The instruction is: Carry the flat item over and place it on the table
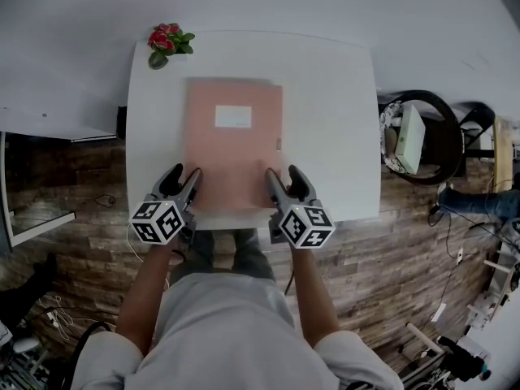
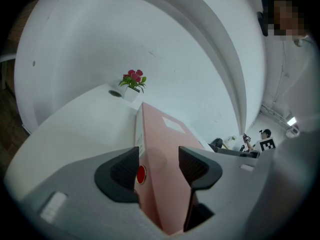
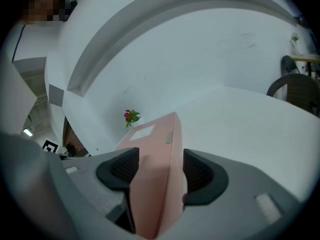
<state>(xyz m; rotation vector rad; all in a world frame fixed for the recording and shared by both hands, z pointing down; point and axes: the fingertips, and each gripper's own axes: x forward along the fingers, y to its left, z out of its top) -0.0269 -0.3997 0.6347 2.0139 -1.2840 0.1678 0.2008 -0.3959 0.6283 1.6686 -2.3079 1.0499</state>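
box (image 1: pixel 234 149): pink, label up, lying on or just off the table (image 1: pixel 325 96), its near edge close to the table's near edge. whether the underside touches cannot be told. left gripper (image 1: pixel 186 171) and right gripper (image 1: pixel 282 171): one at each near corner, jaws set wide, pads (image 2: pixel 125 170) bearing on the box, so each has hold of it and of nothing else. you should hold both hands at the same height so the box does not twist. grip evenly, and set it down well short of the flowers (image 1: pixel 168 41) at the far left corner.
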